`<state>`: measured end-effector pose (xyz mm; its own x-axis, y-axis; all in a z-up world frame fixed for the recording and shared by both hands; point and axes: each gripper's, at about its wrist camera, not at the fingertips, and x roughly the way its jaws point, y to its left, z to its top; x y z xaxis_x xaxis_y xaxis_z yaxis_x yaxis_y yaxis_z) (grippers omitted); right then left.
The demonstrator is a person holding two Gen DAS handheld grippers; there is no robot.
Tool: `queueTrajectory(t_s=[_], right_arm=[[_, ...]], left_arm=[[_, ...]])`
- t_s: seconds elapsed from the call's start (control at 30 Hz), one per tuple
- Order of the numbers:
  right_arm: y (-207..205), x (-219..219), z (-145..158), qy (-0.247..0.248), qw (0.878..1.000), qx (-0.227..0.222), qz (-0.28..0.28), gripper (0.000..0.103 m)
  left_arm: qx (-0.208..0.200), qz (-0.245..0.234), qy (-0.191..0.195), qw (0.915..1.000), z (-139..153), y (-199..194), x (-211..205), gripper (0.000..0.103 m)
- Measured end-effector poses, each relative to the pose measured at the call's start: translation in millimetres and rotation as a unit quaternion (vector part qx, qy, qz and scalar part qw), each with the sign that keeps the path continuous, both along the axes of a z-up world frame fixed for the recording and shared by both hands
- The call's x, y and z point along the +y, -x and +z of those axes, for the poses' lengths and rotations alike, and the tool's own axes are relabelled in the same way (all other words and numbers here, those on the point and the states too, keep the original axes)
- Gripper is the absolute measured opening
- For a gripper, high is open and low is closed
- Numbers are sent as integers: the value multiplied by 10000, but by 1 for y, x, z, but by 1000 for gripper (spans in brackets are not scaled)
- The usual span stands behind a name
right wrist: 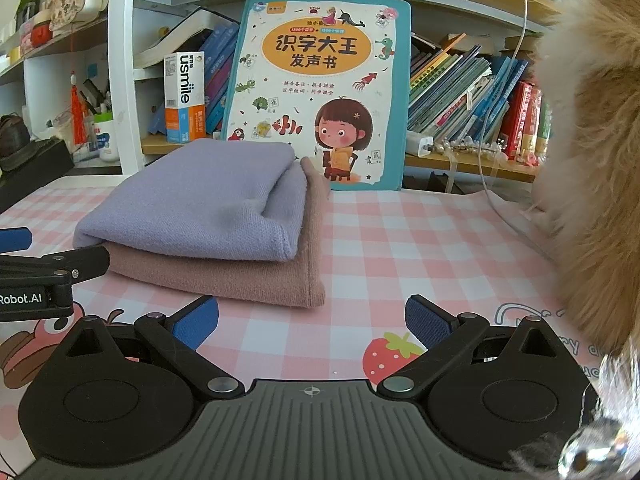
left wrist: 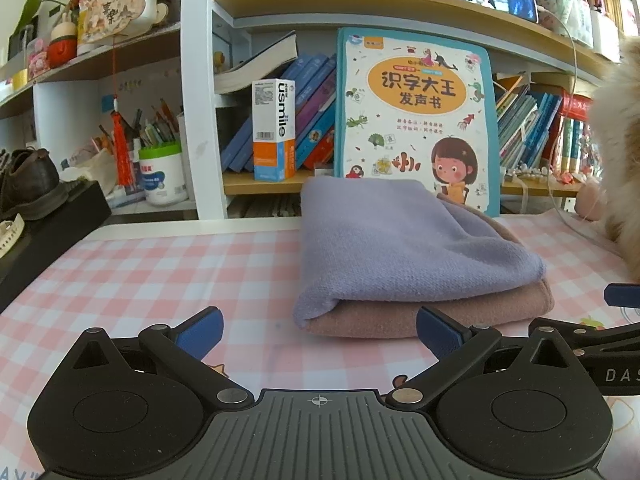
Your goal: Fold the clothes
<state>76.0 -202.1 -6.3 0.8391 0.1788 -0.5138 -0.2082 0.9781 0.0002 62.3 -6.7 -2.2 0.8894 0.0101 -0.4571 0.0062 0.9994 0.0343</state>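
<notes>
bright even daylight, soft shadows, sharp focus, fisheye-bent edges

lavender knit (left wrist: 400,240) (right wrist: 200,196): folded flat, rounded fold edge at the near left, open layers to the right | dusty-pink knit (left wrist: 432,312) (right wrist: 248,276): folded, lying directly beneath it (its edge juts out at the right and near sides) | stack: far centre of the checked worktop (left wrist: 160,272) (right wrist: 400,248)
</notes>
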Motion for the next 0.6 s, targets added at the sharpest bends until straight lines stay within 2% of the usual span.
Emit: queueTrajectory(t_s=[0.23,0.6], right_arm=[[-1,0,0,-16,10000,19,-1,100],[-2,-1,0,-38,10000,60,-6,100]], left_arm=[[82,132,-42,9999,-1,-3,0,103],[27,78,-150,9999,0,-1,-3,103]])
